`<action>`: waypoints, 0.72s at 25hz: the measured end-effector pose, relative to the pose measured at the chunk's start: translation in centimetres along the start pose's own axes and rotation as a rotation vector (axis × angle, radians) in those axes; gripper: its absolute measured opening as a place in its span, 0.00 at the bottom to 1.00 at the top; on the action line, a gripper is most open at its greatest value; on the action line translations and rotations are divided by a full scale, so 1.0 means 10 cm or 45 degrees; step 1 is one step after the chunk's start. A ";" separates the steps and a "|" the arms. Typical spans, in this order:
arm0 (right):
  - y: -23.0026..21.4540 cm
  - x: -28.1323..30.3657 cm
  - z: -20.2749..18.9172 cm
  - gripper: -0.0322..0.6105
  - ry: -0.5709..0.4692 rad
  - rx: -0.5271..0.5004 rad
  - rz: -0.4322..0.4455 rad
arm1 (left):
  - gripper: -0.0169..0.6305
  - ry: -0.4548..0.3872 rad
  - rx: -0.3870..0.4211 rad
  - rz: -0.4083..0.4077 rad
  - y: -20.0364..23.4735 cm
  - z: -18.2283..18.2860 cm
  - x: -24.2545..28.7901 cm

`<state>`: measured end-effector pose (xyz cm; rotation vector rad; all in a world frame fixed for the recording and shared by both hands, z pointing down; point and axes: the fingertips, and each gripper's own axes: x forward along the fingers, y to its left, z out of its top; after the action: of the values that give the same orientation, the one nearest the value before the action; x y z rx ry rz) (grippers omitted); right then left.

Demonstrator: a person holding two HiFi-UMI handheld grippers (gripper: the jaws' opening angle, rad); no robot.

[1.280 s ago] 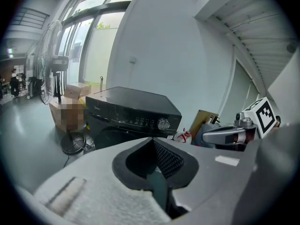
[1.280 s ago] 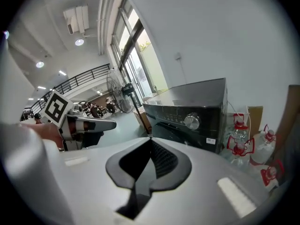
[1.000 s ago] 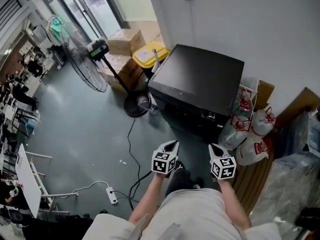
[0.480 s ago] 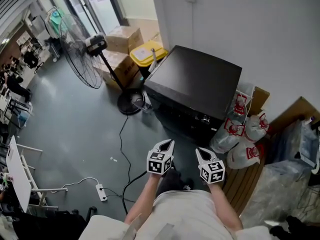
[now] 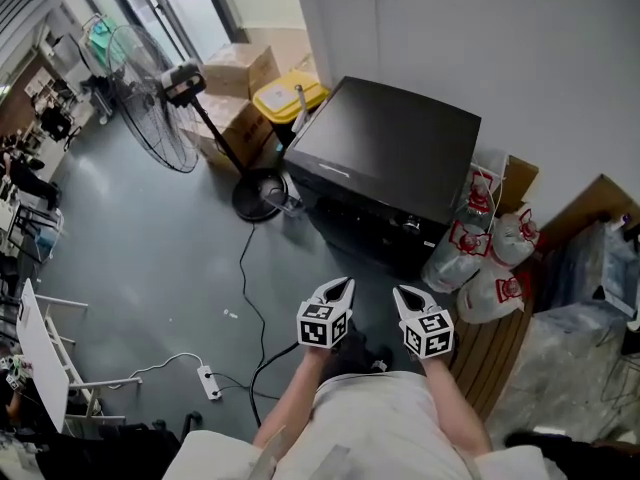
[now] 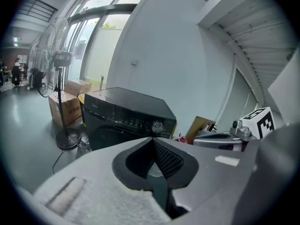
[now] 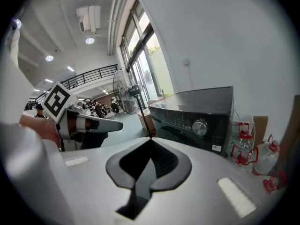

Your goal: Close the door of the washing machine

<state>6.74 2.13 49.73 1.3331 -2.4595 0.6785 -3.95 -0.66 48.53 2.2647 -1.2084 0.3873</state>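
Two grey hand-held grippers, the left gripper (image 5: 346, 282) and the right gripper (image 5: 399, 291), sit side by side in the head view. They are well apart from the big black boxy washing machine (image 5: 390, 153) by the white wall (image 5: 520, 58). Left gripper view: its jaws are squeezed together on nothing. Right gripper view: the same, with the machine ahead.

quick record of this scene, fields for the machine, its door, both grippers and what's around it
washing machine: black, against the wall
door: cannot tell if shut
left gripper: shut, empty, short of the machine
right gripper: shut, empty, short of the machine
left side in head view: standing fan, yellow bin, cardboard boxes
right side: bottles in bags
floor: power strip
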 end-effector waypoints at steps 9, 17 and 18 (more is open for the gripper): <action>-0.04 -0.05 0.01 0.05 -0.005 -0.012 -0.014 | 0.03 0.014 -0.030 0.013 0.02 -0.10 -0.03; -0.01 -0.03 0.10 0.05 -0.036 -0.035 -0.032 | 0.03 0.017 -0.013 0.025 0.06 -0.09 -0.06; -0.01 -0.03 0.09 0.05 -0.034 -0.037 -0.031 | 0.03 0.015 -0.014 0.028 0.07 -0.09 -0.07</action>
<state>6.94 1.85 48.85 1.3680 -2.4601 0.6207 -4.95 0.01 49.17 2.2383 -1.2274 0.4005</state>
